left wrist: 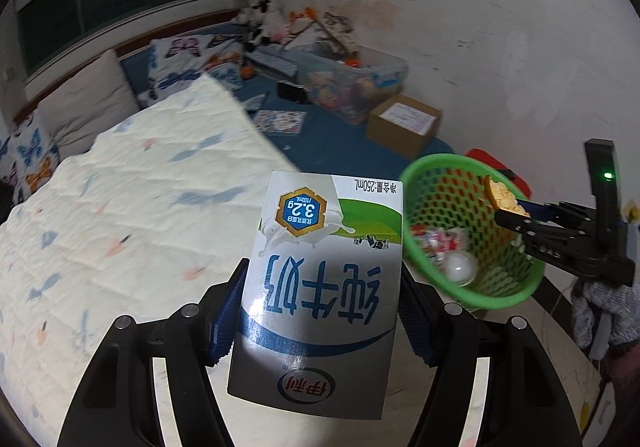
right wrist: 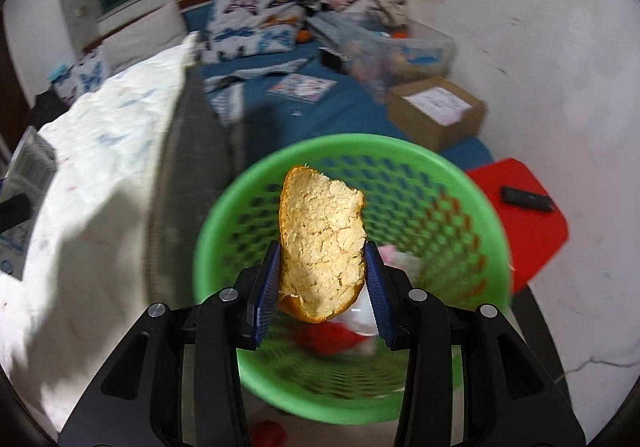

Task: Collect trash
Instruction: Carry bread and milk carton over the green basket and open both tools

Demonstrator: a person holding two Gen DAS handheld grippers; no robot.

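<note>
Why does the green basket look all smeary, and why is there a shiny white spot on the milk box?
Right wrist view: the green mesh plastic basket is streaked by motion blur, while the pale orange peel in the right gripper stays sharp. Left wrist view: glare whitens the lower part of the white milk carton held by the left gripper; the fisheye lens darkens the corners.

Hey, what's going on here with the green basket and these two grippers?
Someone is collecting trash with two handheld grippers. The right gripper has its jaws shut on a piece of orange peel, held over the green basket, which already contains wrappers. The left gripper has its jaws clamped on a milk carton, beside the basket, not yet over it.
</note>
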